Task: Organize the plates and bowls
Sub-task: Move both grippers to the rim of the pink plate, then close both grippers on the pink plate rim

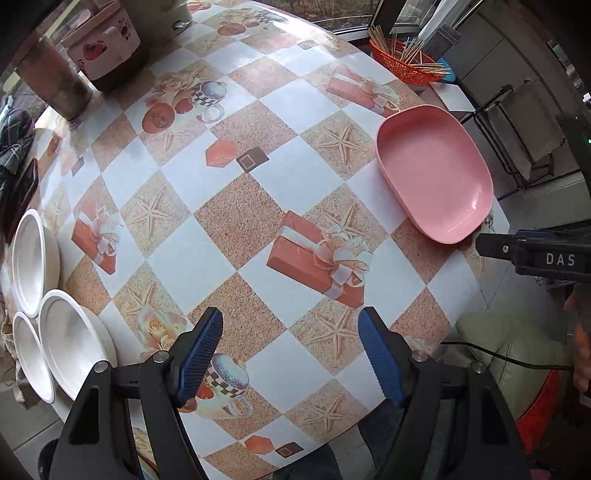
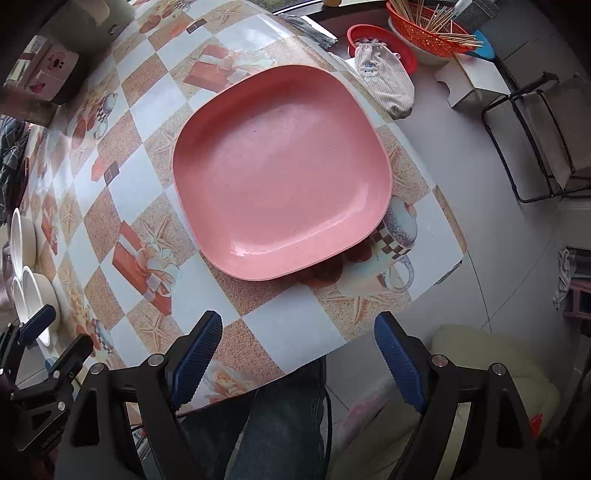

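Observation:
A pink square plate [image 2: 280, 173] lies flat on the patterned table near its right edge; it also shows in the left wrist view [image 1: 436, 173]. Three white bowls [image 1: 70, 339] stand close together at the table's left edge, small in the right wrist view [image 2: 27, 280]. My left gripper [image 1: 291, 350] is open and empty above the table's front edge, right of the bowls. My right gripper [image 2: 299, 354] is open and empty, just in front of the pink plate and clear of it. Its body shows in the left wrist view [image 1: 535, 251].
A patterned oilcloth covers the table [image 1: 236, 218]. A rice cooker [image 1: 107, 51] and a metal cylinder [image 1: 55, 85] stand at the back left. An orange basket of sticks [image 2: 424, 33], a red bowl [image 2: 380, 40] and a folding chair [image 2: 539, 140] are off the right side.

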